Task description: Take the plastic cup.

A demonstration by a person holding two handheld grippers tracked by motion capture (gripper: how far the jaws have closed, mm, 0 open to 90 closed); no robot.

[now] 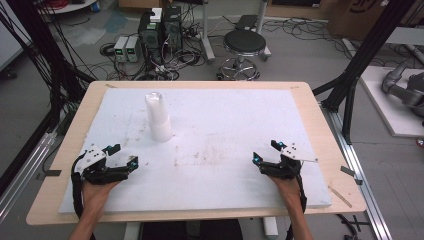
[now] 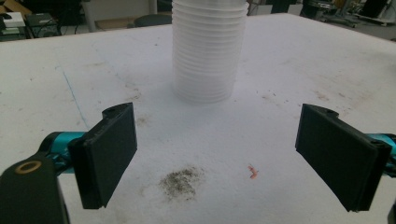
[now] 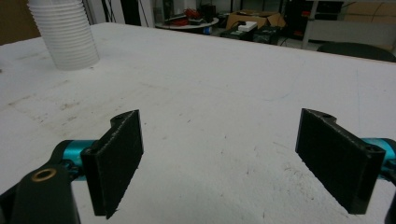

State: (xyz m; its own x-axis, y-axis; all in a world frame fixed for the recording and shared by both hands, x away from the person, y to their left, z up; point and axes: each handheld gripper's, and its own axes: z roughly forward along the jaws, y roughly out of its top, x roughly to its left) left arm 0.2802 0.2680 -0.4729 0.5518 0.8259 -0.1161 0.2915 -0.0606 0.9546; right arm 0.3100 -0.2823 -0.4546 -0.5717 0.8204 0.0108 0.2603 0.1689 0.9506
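Nearest the table's front edge, the left gripper (image 1: 120,156) and the right gripper (image 1: 266,151) are held low over the white foam board (image 1: 225,125) — each with jaws spread wide and nothing between them. Farther back, left of centre, a stack of white cups (image 1: 158,117) is seen standing upright on the board, well apart from both — directly ahead of the left gripper's jaws.

floor: grey, you've got loose cables (image 1: 165,65) all over it | table (image 1: 60,185): light wood top, stained white foam sheet (image 1: 230,125) on it | behind table: black round stool (image 1: 244,42), two PC towers (image 1: 160,30), small grey boxes (image 1: 126,48) | sides: black frame posts (image 1: 372,45) | far right: cardboard box (image 1: 357,15)
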